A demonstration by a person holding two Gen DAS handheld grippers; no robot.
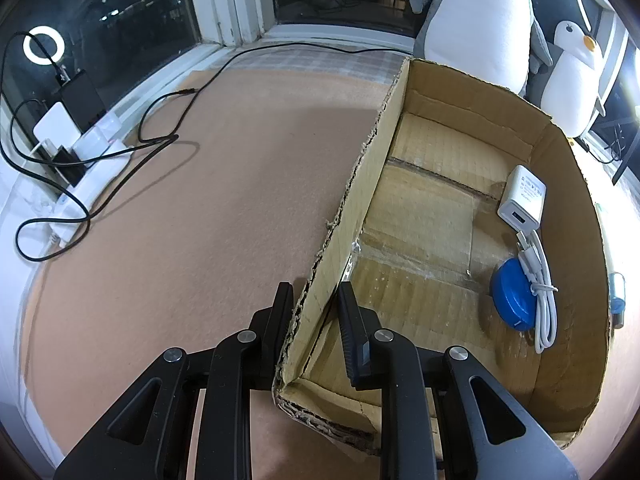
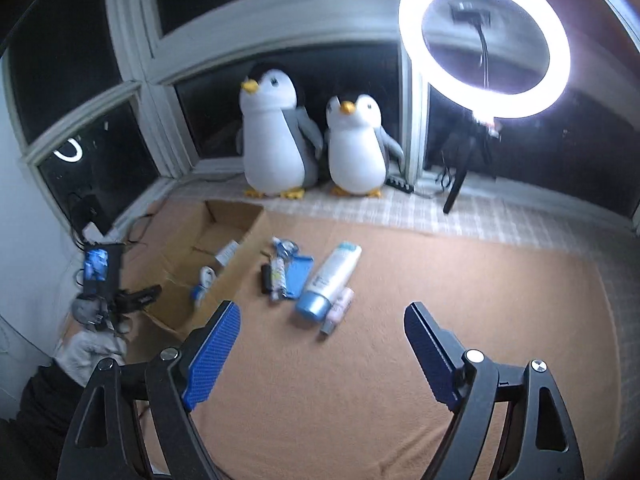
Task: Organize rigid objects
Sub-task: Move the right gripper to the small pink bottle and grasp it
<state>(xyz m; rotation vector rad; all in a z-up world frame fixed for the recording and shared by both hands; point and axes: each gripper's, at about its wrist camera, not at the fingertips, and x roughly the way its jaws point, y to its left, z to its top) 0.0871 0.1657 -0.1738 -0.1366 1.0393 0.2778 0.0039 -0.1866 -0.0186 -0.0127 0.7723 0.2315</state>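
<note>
My left gripper (image 1: 316,300) is shut on the left wall of an open cardboard box (image 1: 352,196), near its front corner. Inside the box lie a white charger (image 1: 522,196), a coiled white cable (image 1: 540,292) and a blue round disc (image 1: 512,294). My right gripper (image 2: 322,320) is open and empty, held above the orange mat. Ahead of it lie a white bottle with a blue cap (image 2: 330,278), a small pink tube (image 2: 338,310), a blue phone case (image 2: 298,276), a thin black item (image 2: 265,278) and a patterned tube (image 2: 277,276). The box also shows in the right wrist view (image 2: 188,264).
Two plush penguins (image 2: 276,140) stand on the sill behind the box. A lit ring light (image 2: 484,36) on a tripod stands at the right. Black cables (image 1: 160,136) and a white power strip (image 1: 92,168) lie left of the box. A window edges the mat.
</note>
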